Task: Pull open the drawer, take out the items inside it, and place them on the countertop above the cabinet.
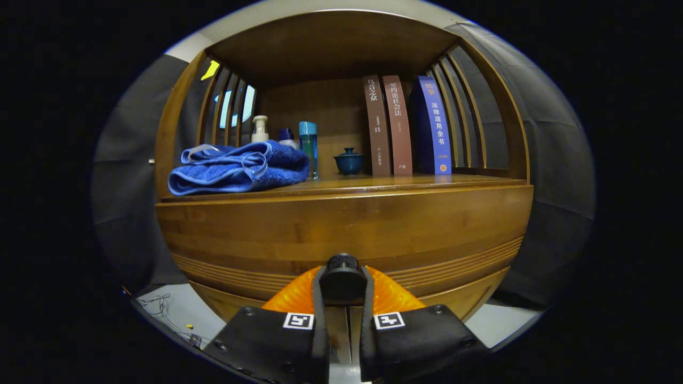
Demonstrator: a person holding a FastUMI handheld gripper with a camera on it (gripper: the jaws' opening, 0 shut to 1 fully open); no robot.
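Observation:
A wooden cabinet faces me, its drawer front (341,224) spanning the width below the countertop (405,184). The drawer looks closed or barely out; I cannot tell which. A dark round knob (342,280) sticks out from the drawer front, and my gripper (342,285) is shut on it, one finger pressing each side. The inside of the drawer is hidden.
On the countertop lie a folded blue towel (237,168) at the left, a pump bottle (260,129), a blue bottle (308,146), a small lidded blue cup (349,160) and three upright books (405,125). Slatted wooden sides and a top board enclose the shelf.

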